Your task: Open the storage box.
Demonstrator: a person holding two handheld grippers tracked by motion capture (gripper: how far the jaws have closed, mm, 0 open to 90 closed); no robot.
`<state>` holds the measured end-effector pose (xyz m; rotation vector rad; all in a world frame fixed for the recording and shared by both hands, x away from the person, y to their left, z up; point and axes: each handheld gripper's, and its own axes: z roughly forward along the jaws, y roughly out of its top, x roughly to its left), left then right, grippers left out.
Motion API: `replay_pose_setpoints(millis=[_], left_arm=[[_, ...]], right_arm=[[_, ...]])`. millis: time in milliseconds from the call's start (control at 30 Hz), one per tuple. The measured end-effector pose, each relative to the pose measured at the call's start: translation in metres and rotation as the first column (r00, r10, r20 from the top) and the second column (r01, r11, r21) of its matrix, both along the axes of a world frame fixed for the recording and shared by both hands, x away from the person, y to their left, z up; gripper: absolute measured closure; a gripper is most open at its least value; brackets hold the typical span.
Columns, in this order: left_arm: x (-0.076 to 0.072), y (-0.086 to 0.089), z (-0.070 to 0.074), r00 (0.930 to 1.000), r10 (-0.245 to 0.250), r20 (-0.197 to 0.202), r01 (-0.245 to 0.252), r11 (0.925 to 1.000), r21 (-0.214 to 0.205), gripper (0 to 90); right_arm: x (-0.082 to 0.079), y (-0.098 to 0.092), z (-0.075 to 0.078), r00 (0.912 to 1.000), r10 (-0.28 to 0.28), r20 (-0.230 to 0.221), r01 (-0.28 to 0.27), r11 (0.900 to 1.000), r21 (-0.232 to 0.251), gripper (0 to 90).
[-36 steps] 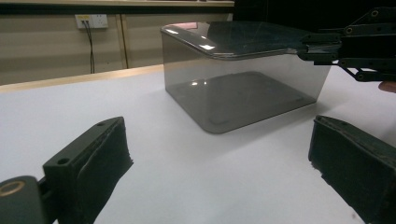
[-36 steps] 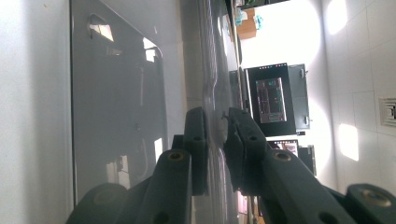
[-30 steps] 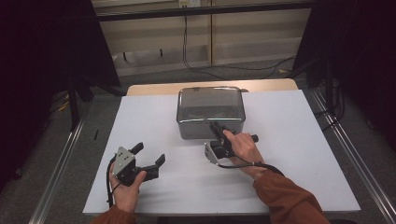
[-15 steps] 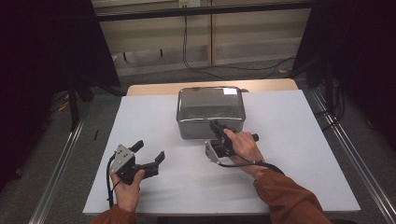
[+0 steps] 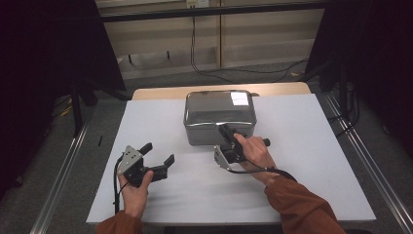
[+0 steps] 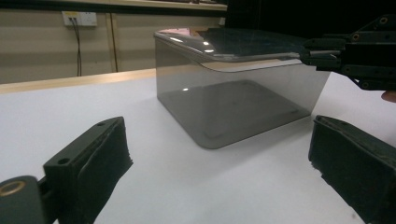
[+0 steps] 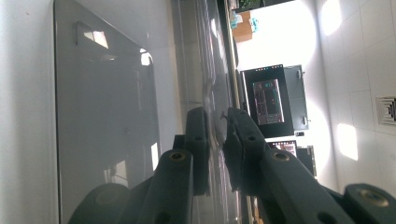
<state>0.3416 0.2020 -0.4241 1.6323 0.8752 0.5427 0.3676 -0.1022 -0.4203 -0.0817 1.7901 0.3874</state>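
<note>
From the high view I see a white table top (image 5: pixel 302 161) filling the middle of the frame, laid over a wooden table whose pale edge (image 5: pixel 156 92) shows along its far side. Grey floor lies to either side, with metal rails (image 5: pixel 63 165) running down the lower left and right. At the top of the frame stands a beige wall (image 5: pixel 268 34) with a black cable (image 5: pixel 194 44) hanging down it, and dark curtains close off the upper left and upper right corners. The metal box (image 5: pixel 219 114) sits just above centre on the white top. My right gripper (image 5: pixel 225 131) sits at centre, rolled on its side, its jaws closed on the near rim of the box. My left gripper (image 5: pixel 158 153) rests at lower left, well apart from the box, jaws apart with nothing between them.

In the left gripper view the two black jaws stand wide at the lower left and lower right, with bare white table top (image 6: pixel 196 186) between them. The box (image 6: pixel 233 98) stands at centre, and the right gripper (image 6: pixel 355 51) comes in from the upper right onto its rim. A wall socket (image 6: pixel 79 18) shows at upper left.

In the right gripper view, which is turned sideways, the jaws rise from the bottom, clamped on the box's rim (image 7: pixel 215 116); the box's shiny wall (image 7: pixel 102 107) fills the left. Tiled wall (image 7: pixel 364 70) and a dark monitor (image 7: pixel 268 100) show at right.
</note>
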Motion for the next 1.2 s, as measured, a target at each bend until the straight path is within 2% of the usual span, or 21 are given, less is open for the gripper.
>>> replay_pose_setpoints(millis=[100,133,200,433,600,833,867,900,967,1000,1067,1200], left_arm=[[0.003,-0.003,0.000,1.0000,-0.005,0.000,0.005,1.0000,0.005,4.2],[0.006,-0.005,0.001,0.9994,-0.033,0.011,0.032,0.9994,0.014,2.8],[0.009,-0.008,0.002,0.9989,-0.042,0.021,0.042,0.9988,0.027,2.8],[0.024,-0.016,0.006,0.9977,-0.048,0.047,0.047,0.9985,0.029,2.9],[0.035,-0.024,0.007,0.9963,-0.058,0.063,0.055,0.9972,0.051,5.3],[0.049,-0.030,0.007,0.9958,-0.049,0.077,0.045,0.9978,0.050,6.0],[0.054,-0.033,0.006,0.9952,-0.047,0.086,0.041,0.9967,0.069,6.2],[0.054,-0.033,0.006,0.9952,-0.047,0.086,0.041,0.9967,0.069,6.3],[0.059,-0.038,0.006,0.9941,-0.052,0.095,0.047,0.9974,0.055,6.6],[0.064,-0.042,0.008,0.9929,-0.059,0.103,0.052,0.9961,0.072,8.2],[0.069,-0.047,0.010,0.9914,-0.062,0.115,0.054,0.9960,0.071,8.2],[0.078,-0.054,0.008,0.9923,-0.063,0.106,0.054,0.9948,0.087,9.0]], right_arm=[[0.000,0.000,0.001,1.0000,0.001,-0.001,-0.001,1.0000,0.005,79.7],[0.000,0.000,0.002,1.0000,-0.001,-0.002,0.001,1.0000,0.005,79.7],[0.001,0.000,0.003,1.0000,0.004,-0.001,-0.004,1.0000,0.006,79.7],[0.001,-0.001,0.005,1.0000,0.006,0.003,-0.006,1.0000,0.008,79.9],[0.001,-0.001,0.005,0.9999,0.014,0.005,-0.014,0.9999,-0.010,80.1],[0.002,-0.001,0.009,0.9998,0.011,0.017,-0.011,0.9999,0.008,80.5],[0.002,-0.001,0.009,0.9998,0.011,0.018,-0.012,0.9999,0.010,80.5],[0.002,-0.001,0.009,0.9998,0.012,0.018,-0.012,0.9999,0.009,80.6],[0.002,-0.001,0.009,0.9997,0.012,0.020,-0.012,0.9999,0.008,80.6],[0.002,-0.001,0.009,0.9997,0.016,0.018,-0.016,0.9998,0.008,80.6],[0.003,-0.001,0.010,0.9996,0.018,0.021,-0.018,0.9998,0.009,80.6],[0.003,-0.002,0.013,0.9997,0.014,0.021,-0.014,0.9997,0.017,80.8]])
